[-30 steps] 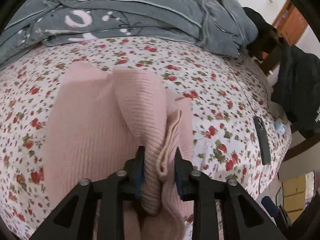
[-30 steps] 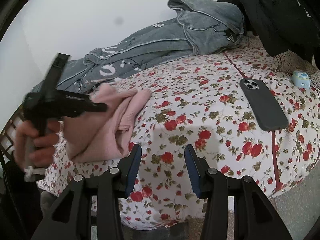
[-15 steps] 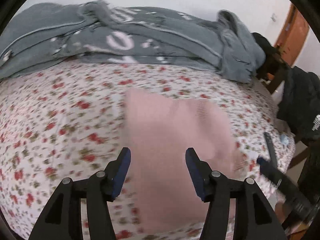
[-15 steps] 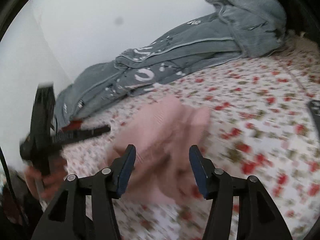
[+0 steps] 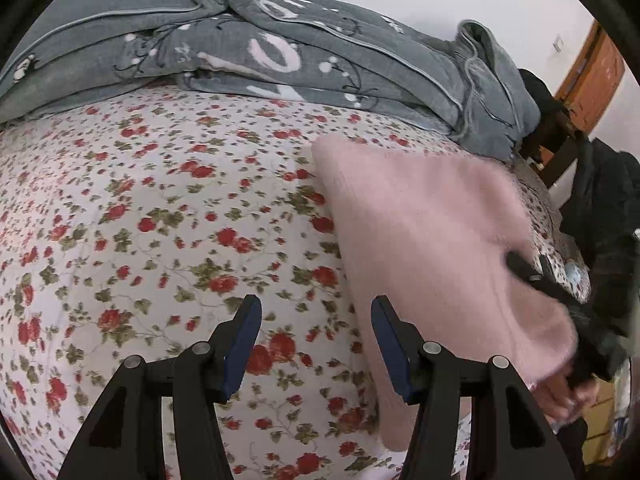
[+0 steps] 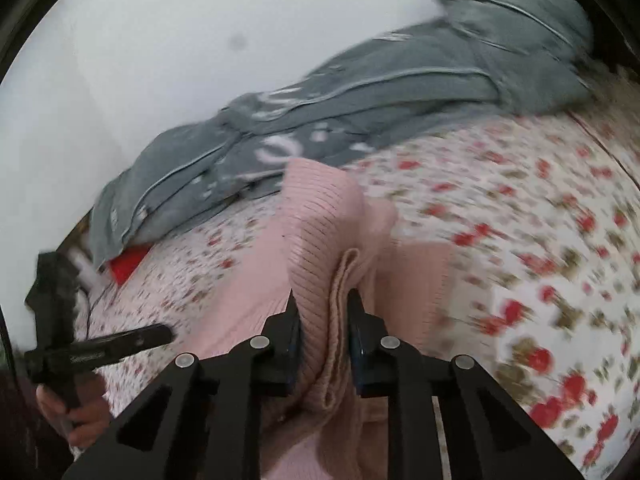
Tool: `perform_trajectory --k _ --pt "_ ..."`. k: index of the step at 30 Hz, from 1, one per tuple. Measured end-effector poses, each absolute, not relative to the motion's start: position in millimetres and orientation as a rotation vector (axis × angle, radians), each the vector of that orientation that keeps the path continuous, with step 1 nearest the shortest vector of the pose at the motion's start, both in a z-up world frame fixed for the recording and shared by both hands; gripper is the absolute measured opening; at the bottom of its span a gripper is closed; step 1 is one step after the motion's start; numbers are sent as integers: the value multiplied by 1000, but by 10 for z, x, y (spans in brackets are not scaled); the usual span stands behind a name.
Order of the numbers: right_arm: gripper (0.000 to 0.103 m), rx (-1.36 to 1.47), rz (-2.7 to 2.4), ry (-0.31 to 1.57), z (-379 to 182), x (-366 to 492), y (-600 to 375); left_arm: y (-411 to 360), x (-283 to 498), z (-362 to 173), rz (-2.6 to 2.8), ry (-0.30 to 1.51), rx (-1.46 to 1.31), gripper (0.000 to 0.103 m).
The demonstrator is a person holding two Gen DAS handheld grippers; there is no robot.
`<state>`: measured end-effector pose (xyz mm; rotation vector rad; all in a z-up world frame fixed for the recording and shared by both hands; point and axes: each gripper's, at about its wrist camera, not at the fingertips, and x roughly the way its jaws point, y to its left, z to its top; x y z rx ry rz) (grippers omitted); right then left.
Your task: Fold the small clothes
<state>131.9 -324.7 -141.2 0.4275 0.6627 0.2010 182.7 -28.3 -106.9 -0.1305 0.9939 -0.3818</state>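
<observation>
- Our left wrist view looks steeply down along the left gripper (image 5: 316, 344) onto the floral bedsheet (image 5: 160, 220), close above it, facing the grey blanket (image 5: 280, 52) along the wall.
- Our right wrist view sits lower and flatter, right up against the pink knit garment (image 6: 320, 240) between the right gripper (image 6: 323, 328) fingers, tilted sideways.
- We share the garment (image 5: 432, 240), sheet and blanket (image 6: 400, 92) in both; each view catches the other gripper (image 5: 560, 300) (image 6: 96, 346) at its edge.
</observation>
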Motion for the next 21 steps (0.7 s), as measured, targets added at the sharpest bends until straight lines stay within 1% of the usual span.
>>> perform_trajectory --k 2,3,4,6,12,14,16,17,19,20,21 --pt "22 447 181 729 -1613 1406 -3329 -352 1816 -1095 -397 1001 -128 55" --pt "27 472 195 739 -1657 1421 -3366 -379 1808 -1103 -401 1005 -127 55" --pt "30 496 211 739 -1658 1409 -3401 -407 1796 -1110 -406 1009 -125 55" --pt "43 496 191 740 -1551 1341 -3455 -434 1763 -1113 -415 1009 -121 55" --pt "46 426 197 645 -1081 939 -3367 -395 1709 -1134 -410 1015 -154 56" --pt "49 412 240 640 -1004 862 -3218 -401 1684 -1132 -414 1018 -162 56" --pt "49 386 251 664 -1018 836 -3063 -407 1639 -1119 -418 1017 -156 56" --pt "49 357 226 686 -1065 852 -2970 -406 1617 -1111 -422 1016 -152 56" --pt "29 294 150 738 -1227 902 -2866 -395 1564 -1090 -428 1014 -144 56" --pt "13 284 142 760 -1297 909 -2857 -384 1538 -1080 -429 1011 -140 56" --pt "12 289 152 760 -1340 874 -2873 -370 1514 -1071 -429 1009 -136 56"
